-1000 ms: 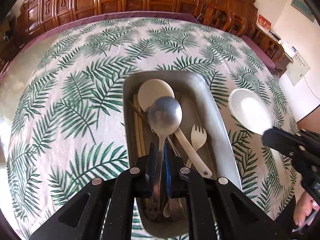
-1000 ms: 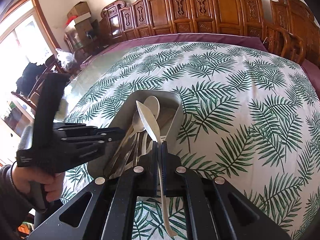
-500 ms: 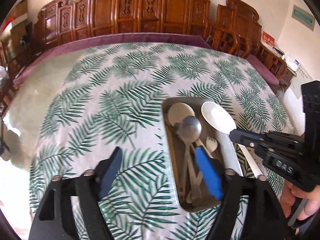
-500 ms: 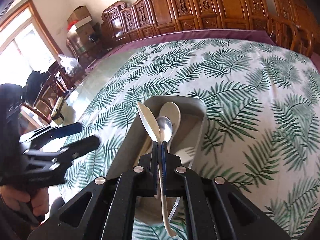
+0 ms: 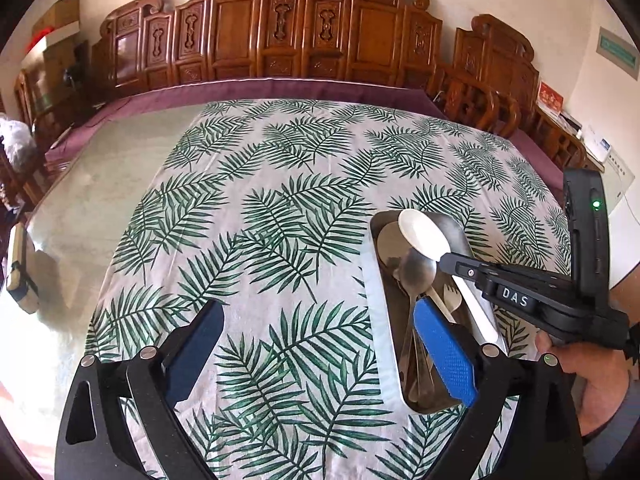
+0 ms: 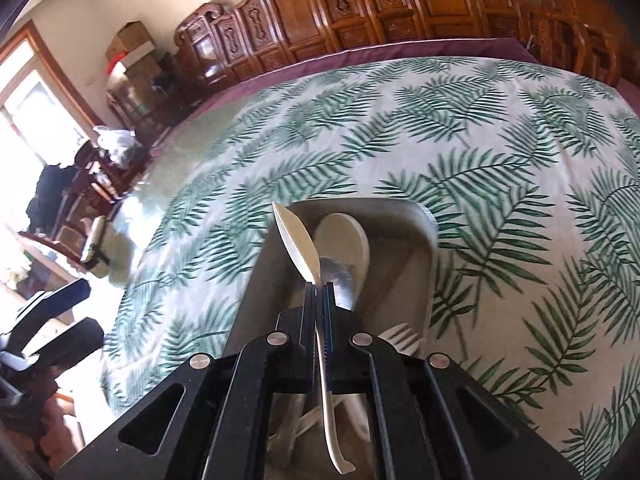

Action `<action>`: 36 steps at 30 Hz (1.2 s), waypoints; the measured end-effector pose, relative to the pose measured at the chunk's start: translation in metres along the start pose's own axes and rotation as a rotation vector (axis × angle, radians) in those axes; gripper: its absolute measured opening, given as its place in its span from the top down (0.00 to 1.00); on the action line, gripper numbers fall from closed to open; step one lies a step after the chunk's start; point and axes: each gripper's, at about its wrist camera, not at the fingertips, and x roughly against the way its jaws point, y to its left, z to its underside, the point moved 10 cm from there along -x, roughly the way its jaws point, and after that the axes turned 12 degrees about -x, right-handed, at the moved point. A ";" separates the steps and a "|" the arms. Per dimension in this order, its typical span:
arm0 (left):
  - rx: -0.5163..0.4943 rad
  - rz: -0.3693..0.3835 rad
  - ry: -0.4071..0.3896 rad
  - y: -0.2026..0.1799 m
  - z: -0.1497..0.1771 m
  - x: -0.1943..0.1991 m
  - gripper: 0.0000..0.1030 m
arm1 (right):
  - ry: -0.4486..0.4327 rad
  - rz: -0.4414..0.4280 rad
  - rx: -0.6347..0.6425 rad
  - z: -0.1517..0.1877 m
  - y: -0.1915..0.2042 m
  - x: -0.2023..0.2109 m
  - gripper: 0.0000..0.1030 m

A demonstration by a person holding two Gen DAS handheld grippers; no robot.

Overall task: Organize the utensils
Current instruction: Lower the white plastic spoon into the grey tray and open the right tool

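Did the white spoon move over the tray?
Yes. The white spoon, pinched in the right gripper, was over the leafy cloth right of the metal tray; now its bowl hangs above the tray's far end.

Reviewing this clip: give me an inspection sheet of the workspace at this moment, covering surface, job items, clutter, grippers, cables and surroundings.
Surface: palm-leaf tablecloth, flat.
Job's things: grey metal tray holding a steel spoon, a pale spoon and a small white fork; white plastic spoon held above the tray.
Clutter: nothing seen on the cloth.
Grippers: left hand-held gripper open, just been opening, nothing between; right hand-held gripper shut on the white plastic spoon.
Cables: nothing seen.
Surroundings: carved wooden chairs, cardboard boxes.
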 end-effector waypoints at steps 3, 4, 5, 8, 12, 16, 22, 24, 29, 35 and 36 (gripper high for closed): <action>-0.002 0.002 0.000 -0.001 0.002 0.001 0.10 | -0.011 0.033 -0.038 -0.003 -0.014 -0.003 0.96; -0.004 0.002 0.000 -0.001 0.002 0.001 0.10 | -0.010 0.039 -0.051 -0.004 -0.018 -0.004 0.96; -0.005 0.002 0.001 -0.002 0.003 0.001 0.10 | -0.011 0.043 -0.062 -0.004 -0.020 -0.005 0.96; -0.005 0.000 0.004 -0.002 0.004 0.001 0.10 | -0.014 0.056 -0.087 -0.006 -0.025 -0.010 0.96; -0.004 -0.002 0.001 -0.002 0.003 0.002 0.10 | -0.013 0.067 -0.108 -0.006 -0.026 -0.018 0.96; -0.013 -0.008 -0.001 -0.001 0.002 0.003 0.10 | 0.005 0.038 -0.091 -0.003 -0.017 -0.022 0.92; -0.013 -0.012 -0.006 -0.002 0.002 0.006 0.10 | 0.024 0.001 0.011 0.011 0.004 -0.014 0.92; -0.010 -0.012 -0.011 -0.003 0.001 0.007 0.10 | 0.012 0.000 0.036 0.013 0.006 -0.005 0.92; -0.005 -0.018 -0.028 -0.008 -0.003 0.015 0.10 | -0.035 0.010 0.101 0.015 0.004 0.025 0.92; -0.023 -0.025 -0.064 -0.028 -0.011 0.034 0.08 | -0.077 0.019 0.123 0.018 -0.008 0.068 0.92; -0.028 -0.026 -0.069 -0.031 -0.012 0.037 0.08 | -0.087 0.021 0.129 0.019 -0.010 0.077 0.92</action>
